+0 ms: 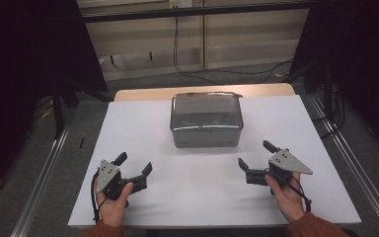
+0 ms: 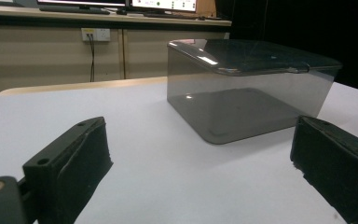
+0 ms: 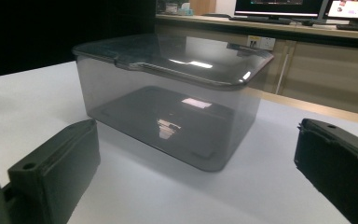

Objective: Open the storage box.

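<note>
Smoky translucent lidded box (image 1: 206, 120) toward the far middle of the white tabletop (image 1: 143, 133), lid on. Left tool (image 1: 135, 167) near-left of it, right tool (image 1: 254, 157) near-right, both well apart from the box. Jaws of each spread wide, empty, aimed at the box.

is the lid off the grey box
No, the lid sits closed on top of the translucent grey box, covering its whole opening.
</note>
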Available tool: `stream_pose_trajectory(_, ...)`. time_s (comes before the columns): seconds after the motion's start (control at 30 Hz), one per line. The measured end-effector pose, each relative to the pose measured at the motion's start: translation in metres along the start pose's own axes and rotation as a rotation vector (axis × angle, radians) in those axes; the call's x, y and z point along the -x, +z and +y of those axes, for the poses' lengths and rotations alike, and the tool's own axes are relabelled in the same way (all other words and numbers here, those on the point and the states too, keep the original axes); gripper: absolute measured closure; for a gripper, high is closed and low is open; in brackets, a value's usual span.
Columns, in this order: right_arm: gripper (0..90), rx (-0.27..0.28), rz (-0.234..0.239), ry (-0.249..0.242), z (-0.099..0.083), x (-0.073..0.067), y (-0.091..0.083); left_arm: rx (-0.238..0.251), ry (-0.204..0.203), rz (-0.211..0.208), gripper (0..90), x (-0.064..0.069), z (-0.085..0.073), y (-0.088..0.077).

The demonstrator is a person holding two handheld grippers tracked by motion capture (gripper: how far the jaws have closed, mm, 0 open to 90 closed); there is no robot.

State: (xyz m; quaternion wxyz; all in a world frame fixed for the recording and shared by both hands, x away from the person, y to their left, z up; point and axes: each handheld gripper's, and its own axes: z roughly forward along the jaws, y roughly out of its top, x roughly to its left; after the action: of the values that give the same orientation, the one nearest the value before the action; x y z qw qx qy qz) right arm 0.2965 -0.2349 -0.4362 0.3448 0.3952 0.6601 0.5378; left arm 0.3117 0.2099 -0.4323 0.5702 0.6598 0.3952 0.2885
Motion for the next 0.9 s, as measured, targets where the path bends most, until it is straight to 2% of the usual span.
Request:
stream_pose_trajectory(0.03,0.0,0.005,0.006,-0.004,0.001,-0.002,0.003,0.0,-0.004,0.0,4.4,0.0,0.0,0.0)
stream_pose_trajectory(0.07,0.0,0.01,0.047,-0.001,0.004,-0.003,0.006,-0.003,-0.006,0.002,4.4,0.0,0.0,0.0)
stream_pose_trajectory(0.13,0.0,0.012,0.052,0.015,0.007,-0.003,0.009,-0.002,-0.007,-0.003,4.4,0.001,0.0,0.0)
stream_pose_trajectory(0.43,0.0,0.01,0.056,0.0,0.016,-0.007,0.028,-0.012,0.0,0.0,4.4,0.0,0.0,0.001)
stream_pose_trajectory(0.53,0.0,0.01,0.075,-0.014,0.019,-0.011,0.038,-0.023,-0.003,-0.004,4.4,0.0,-0.002,0.003)
stream_pose_trajectory(0.7,0.0,0.011,0.083,-0.033,0.023,-0.013,0.045,-0.022,-0.003,0.004,4.4,-0.001,-0.002,0.004)
stream_pose_trajectory(0.73,0.0,0.01,0.085,-0.055,0.025,-0.014,0.049,-0.024,-0.002,0.008,4.4,-0.001,-0.002,0.003)
stream_pose_trajectory(0.9,1.4,-0.004,0.097,-0.088,0.029,-0.018,0.058,-0.026,0.003,0.005,4.4,-0.001,-0.002,0.003)
